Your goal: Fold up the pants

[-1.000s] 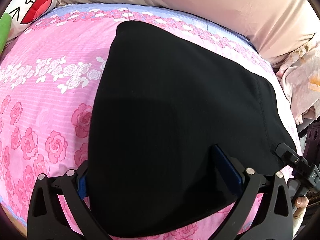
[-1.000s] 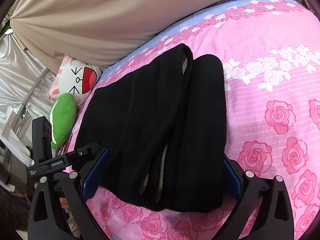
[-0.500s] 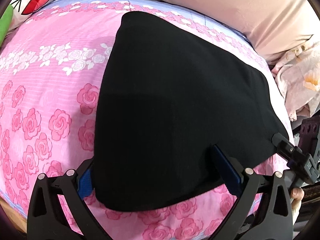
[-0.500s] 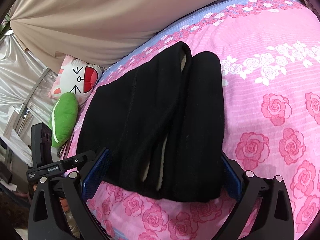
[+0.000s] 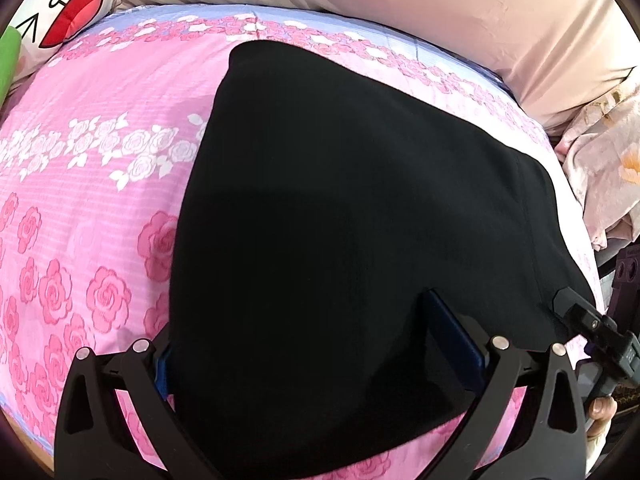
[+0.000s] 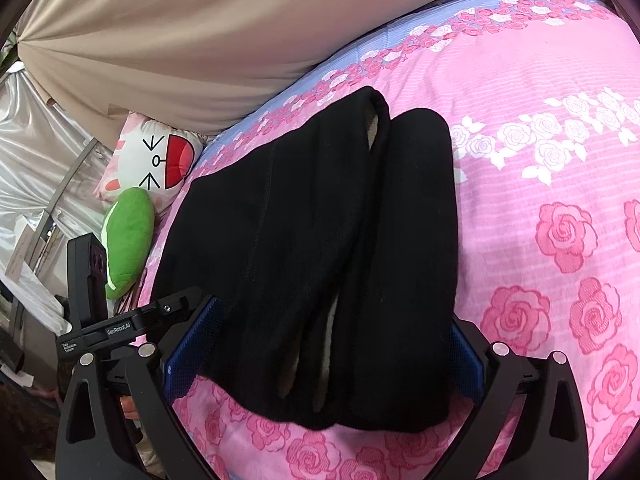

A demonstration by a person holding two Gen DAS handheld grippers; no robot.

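Black pants (image 5: 360, 220) lie folded in layers on a pink rose-print bedspread (image 5: 88, 200). In the right wrist view the pants (image 6: 320, 260) show stacked folds with open ends toward the camera. My left gripper (image 5: 320, 344) is open; its blue pads straddle the near edge of the pants. My right gripper (image 6: 324, 344) is open, with blue pads either side of the folded end. Neither holds cloth. The left gripper's body (image 6: 120, 324) shows at the left of the right wrist view, and the right gripper's body (image 5: 592, 332) at the right of the left wrist view.
A white cartoon-face pillow (image 6: 160, 156) and a green plush (image 6: 128, 236) lie at the bed's head end. A beige curtain (image 6: 180, 40) hangs behind the bed. A crumpled floral cloth (image 5: 604, 168) lies beyond the bed's right edge.
Both grippers drew back a little, then came forward again over the pants' near edge. The pants have not moved.
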